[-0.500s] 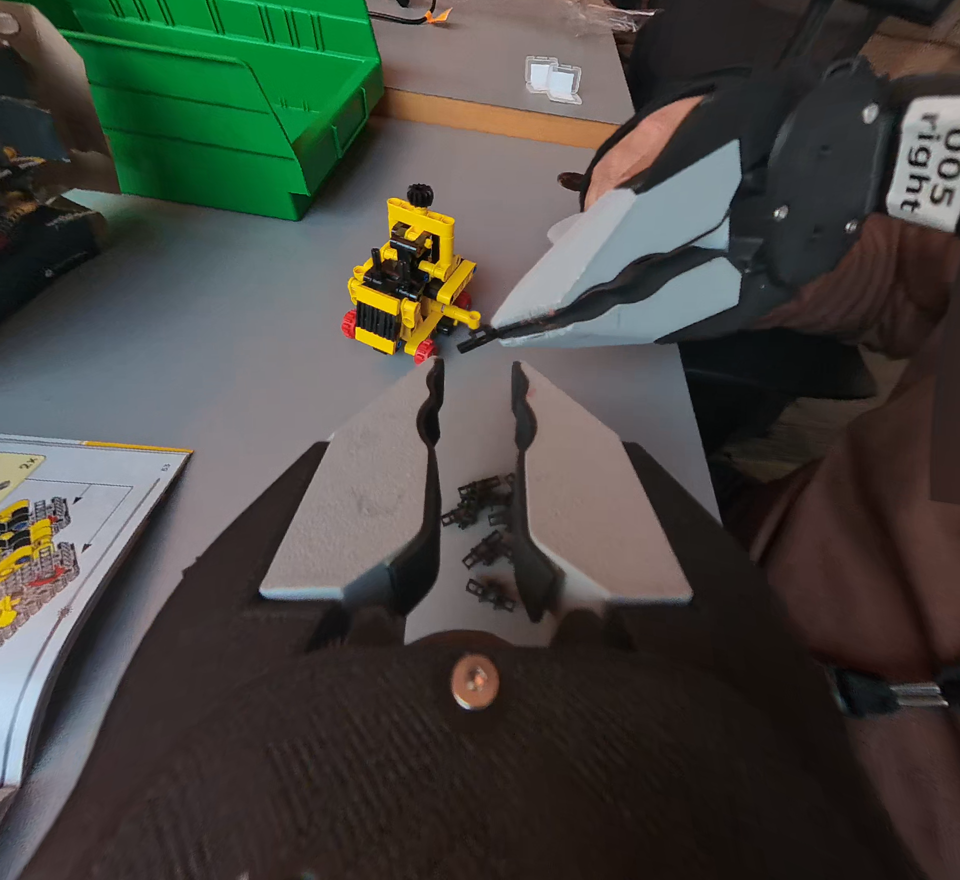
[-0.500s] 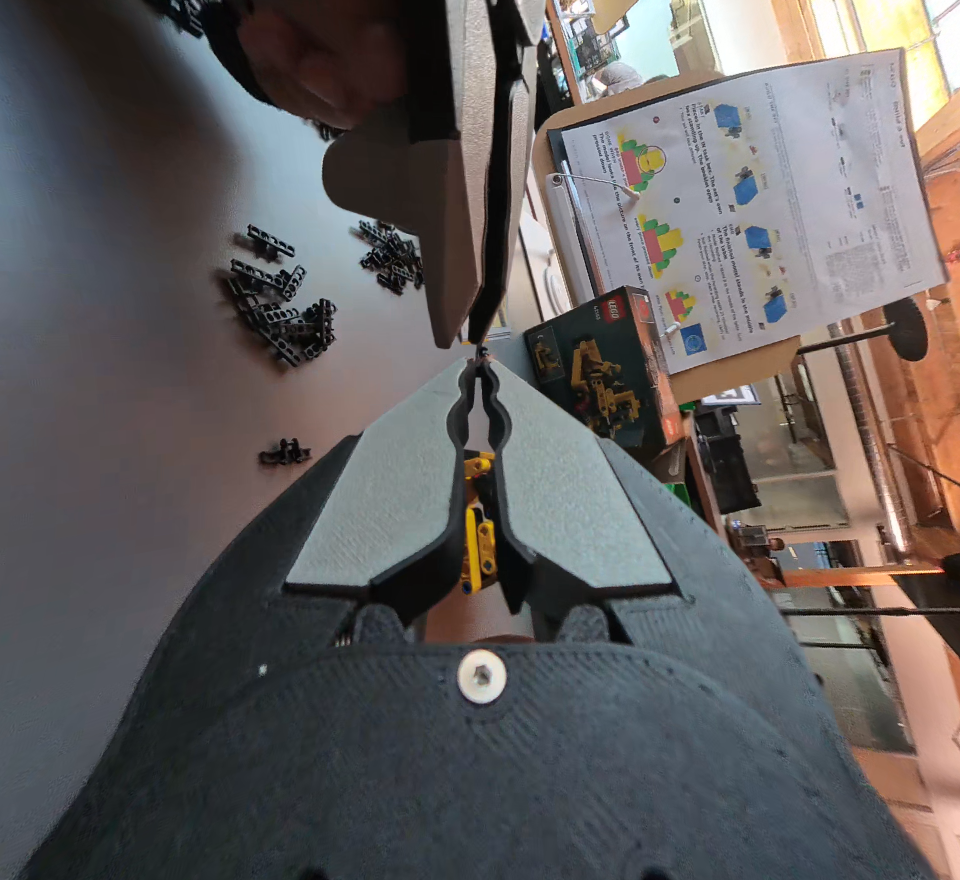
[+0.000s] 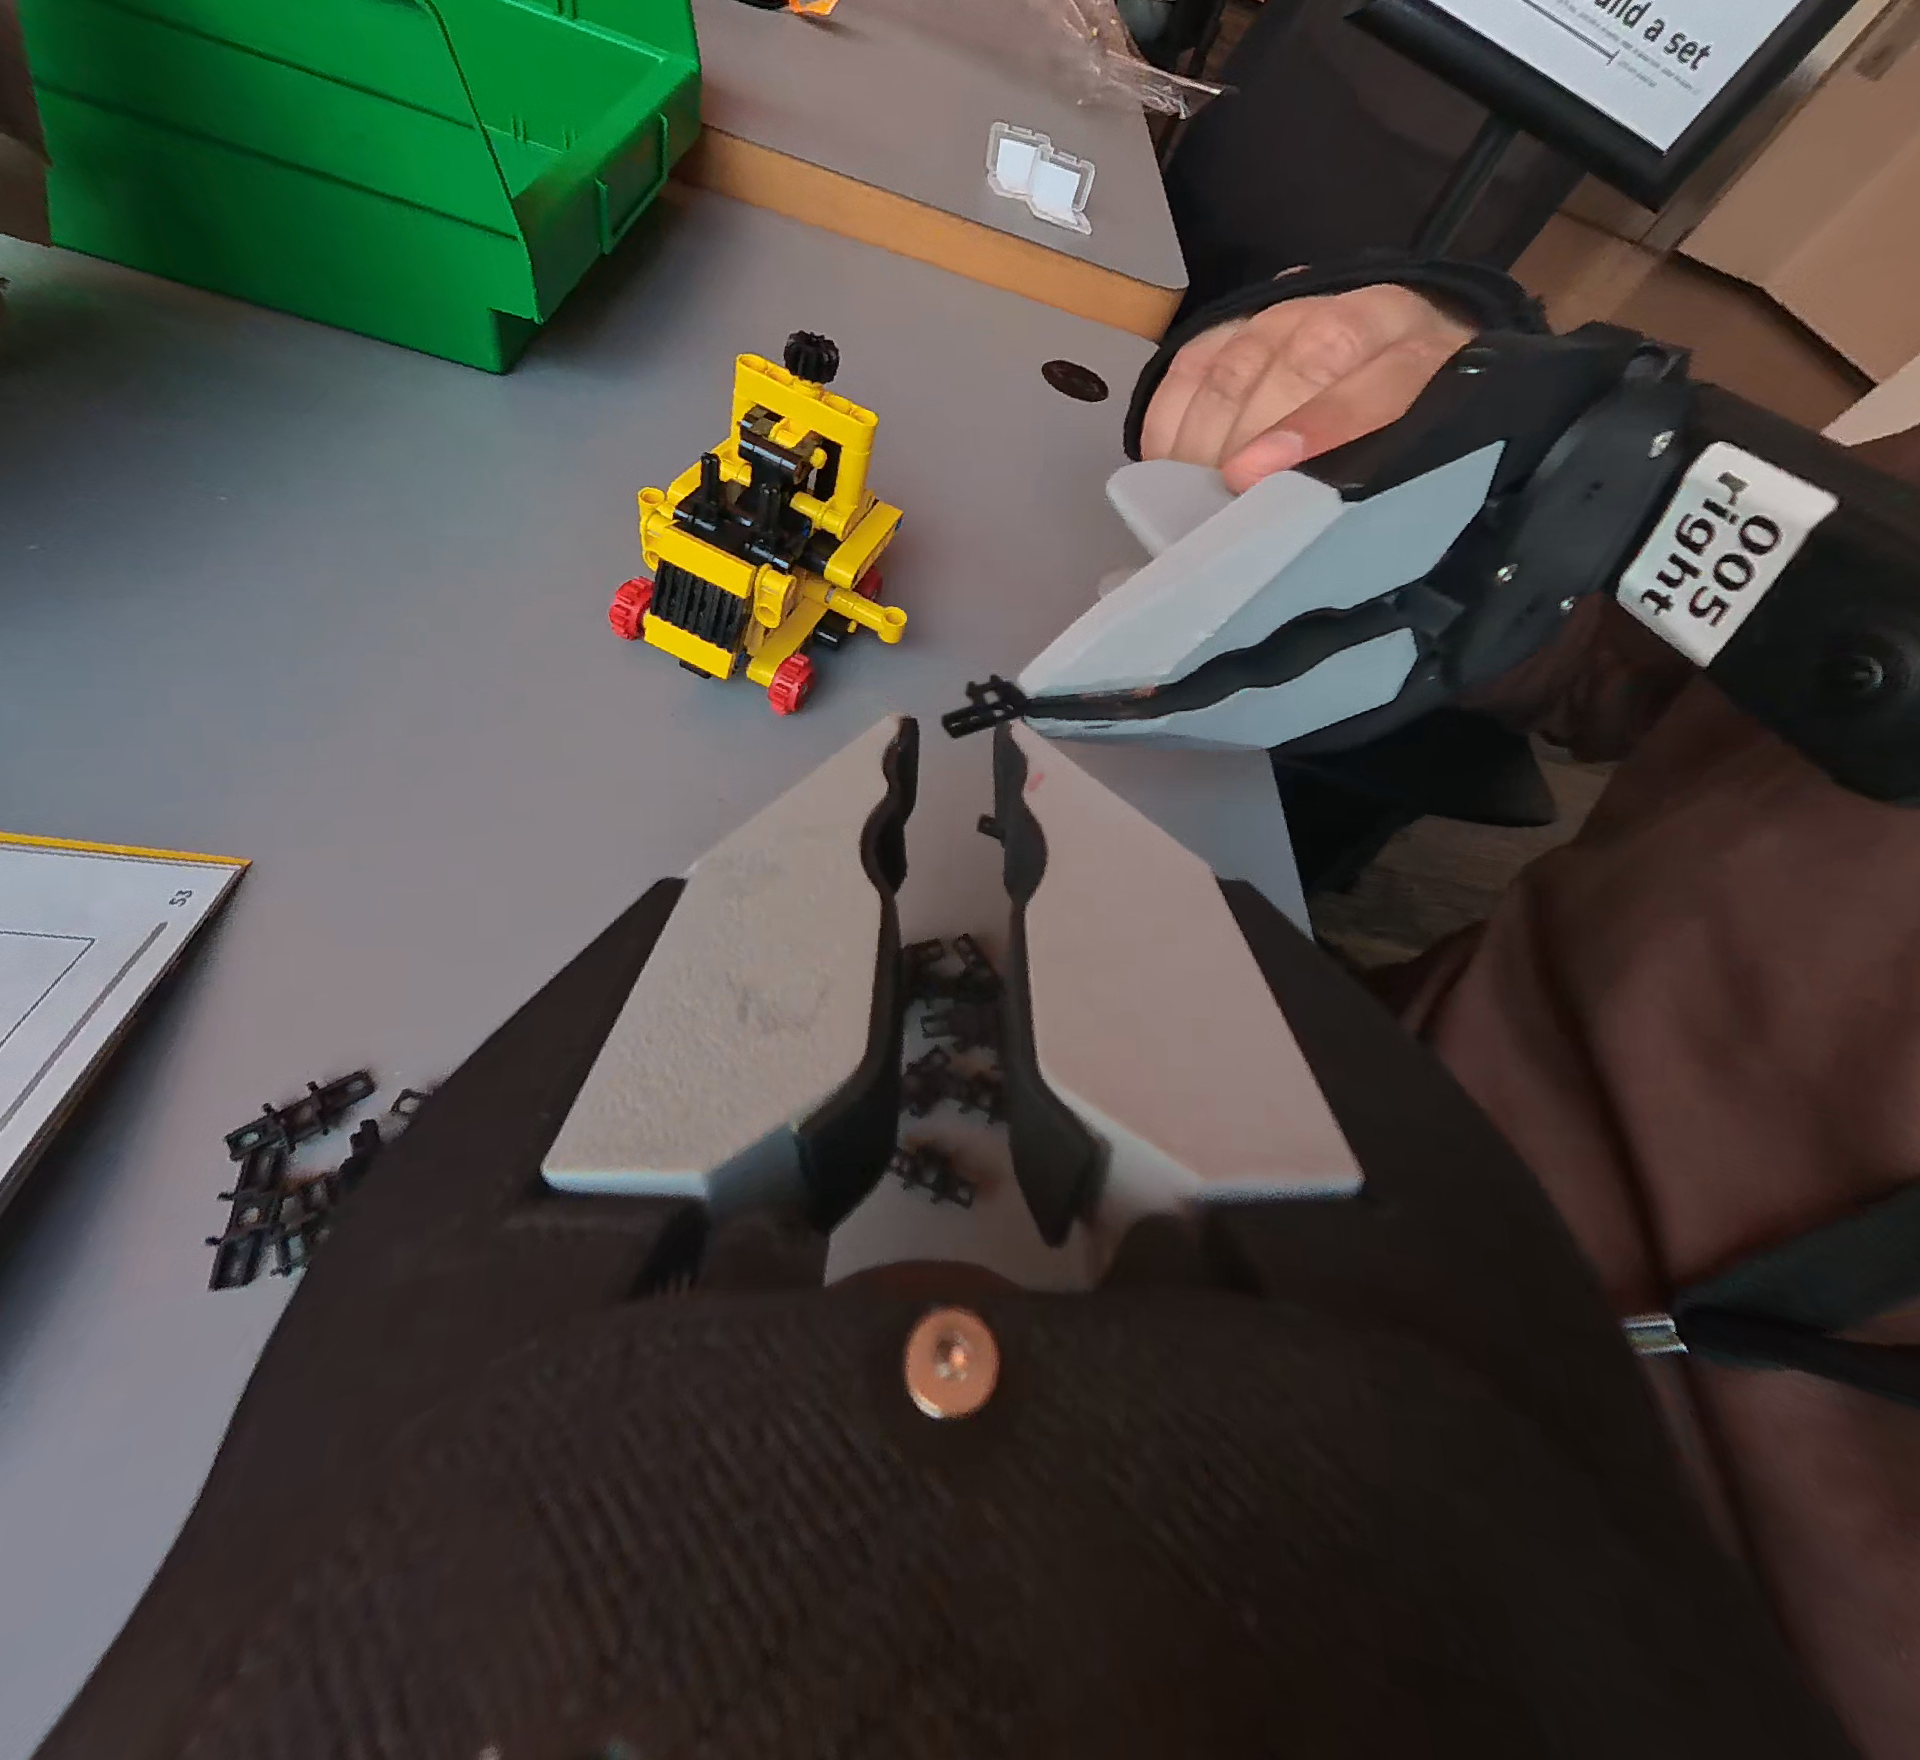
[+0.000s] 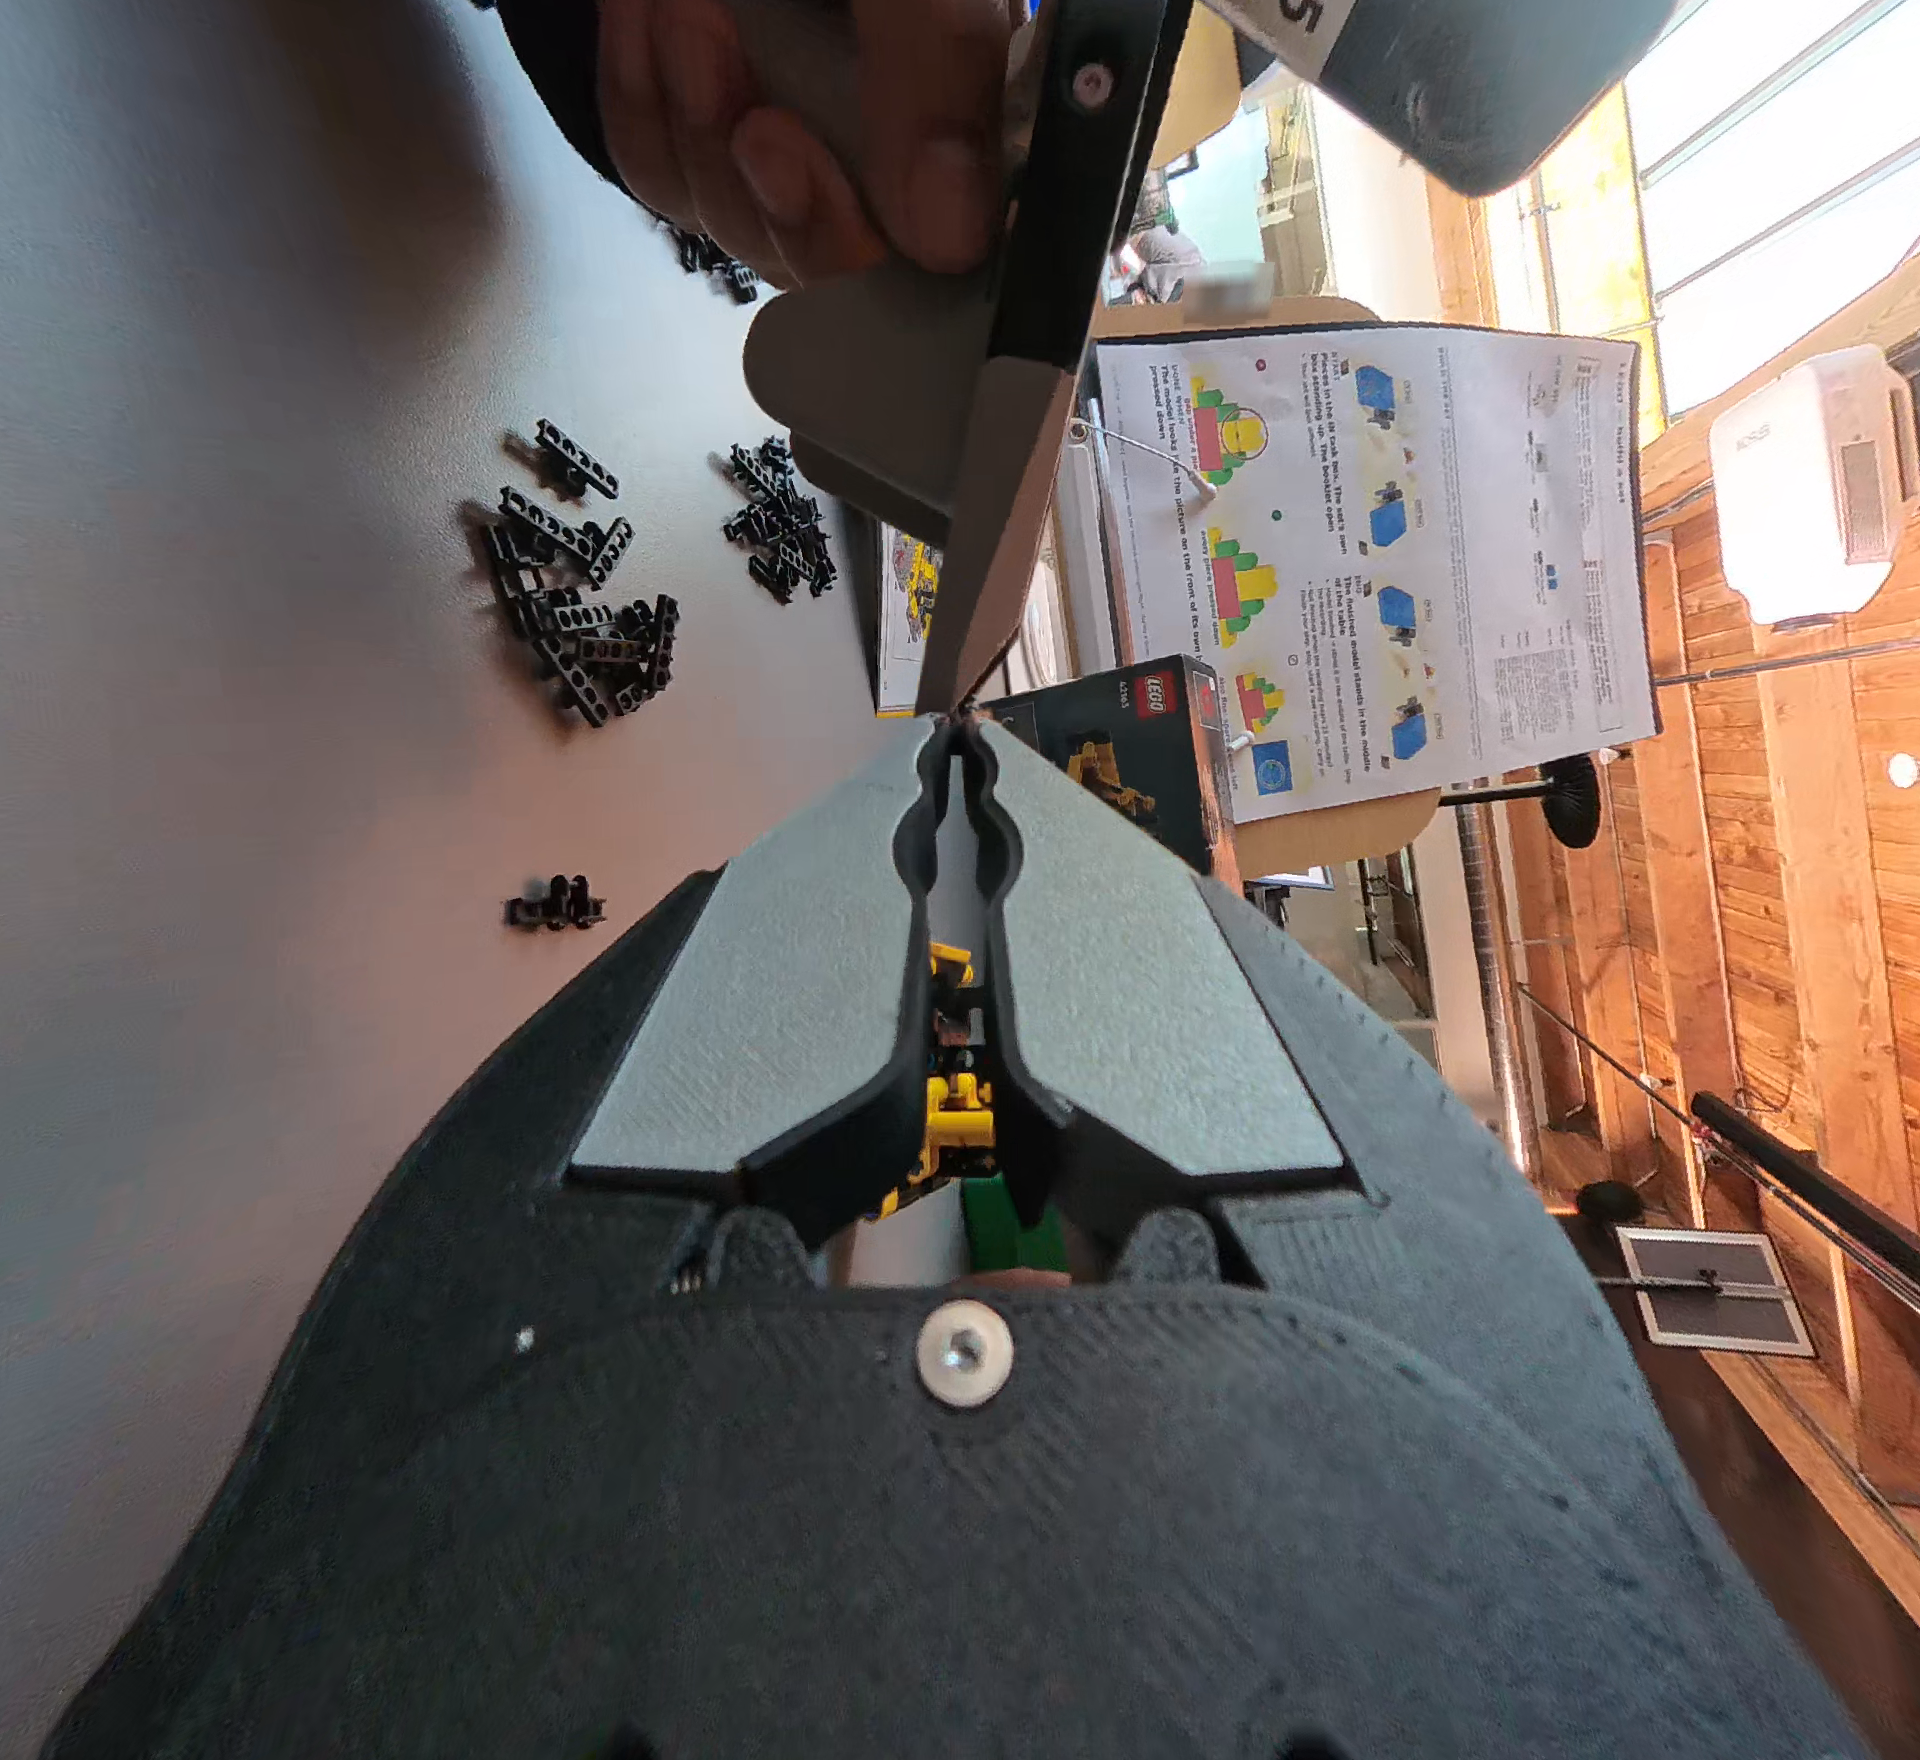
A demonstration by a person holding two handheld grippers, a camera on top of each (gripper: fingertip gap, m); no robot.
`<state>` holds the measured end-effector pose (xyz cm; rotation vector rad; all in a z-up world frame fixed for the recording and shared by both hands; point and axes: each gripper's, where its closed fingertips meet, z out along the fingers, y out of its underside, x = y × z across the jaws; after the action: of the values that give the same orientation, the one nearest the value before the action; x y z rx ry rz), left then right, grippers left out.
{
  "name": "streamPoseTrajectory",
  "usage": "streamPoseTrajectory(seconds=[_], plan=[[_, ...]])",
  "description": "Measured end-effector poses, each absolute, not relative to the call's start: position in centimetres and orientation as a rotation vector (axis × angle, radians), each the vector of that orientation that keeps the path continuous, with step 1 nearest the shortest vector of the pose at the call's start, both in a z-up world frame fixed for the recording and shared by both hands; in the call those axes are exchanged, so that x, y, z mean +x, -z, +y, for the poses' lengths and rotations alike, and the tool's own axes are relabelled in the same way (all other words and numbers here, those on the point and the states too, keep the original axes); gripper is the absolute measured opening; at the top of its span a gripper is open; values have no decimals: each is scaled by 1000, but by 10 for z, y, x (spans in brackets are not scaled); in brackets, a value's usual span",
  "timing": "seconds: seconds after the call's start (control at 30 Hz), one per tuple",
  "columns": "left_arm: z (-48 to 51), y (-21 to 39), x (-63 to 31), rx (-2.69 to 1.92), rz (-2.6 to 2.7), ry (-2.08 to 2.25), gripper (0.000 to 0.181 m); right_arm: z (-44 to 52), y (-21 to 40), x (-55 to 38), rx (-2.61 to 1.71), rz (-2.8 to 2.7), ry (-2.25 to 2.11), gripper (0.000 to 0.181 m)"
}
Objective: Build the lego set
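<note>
Small yellow-and-black brick vehicle with red wheel hubs [image 3: 764, 547] stands upright on the grey tabletop [image 3: 312, 567], body largely assembled. No tracks fitted; many small black plastic track links [image 4: 582, 598] lie loose in scattered heaps, so by my reading the tread chains remain to be done.

Right gripper [image 3: 1023, 700] comes in sideways, level above the table, jaws pinched tight on one black track link [image 3: 982, 704] jutting from its tips. Left gripper [image 3: 951, 744] points forward, tips just beside that link, jaws parted a narrow gap, nothing held. Open instruction booklet [image 3: 94, 972] lies at left.
</note>
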<state>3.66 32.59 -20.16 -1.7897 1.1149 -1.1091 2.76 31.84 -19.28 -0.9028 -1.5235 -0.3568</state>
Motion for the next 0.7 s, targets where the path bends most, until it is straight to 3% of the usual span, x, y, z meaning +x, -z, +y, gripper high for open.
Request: streamPoseTrajectory(seconds=[0.53, 0.7], plan=[[312, 202, 38, -1729, 1228, 1153, 2, 305, 192, 27, -925, -1552, 218, 0], [315, 210, 39, -1805, 1204, 1168, 11, 312, 200, 28, -962, -1563, 268, 0]])
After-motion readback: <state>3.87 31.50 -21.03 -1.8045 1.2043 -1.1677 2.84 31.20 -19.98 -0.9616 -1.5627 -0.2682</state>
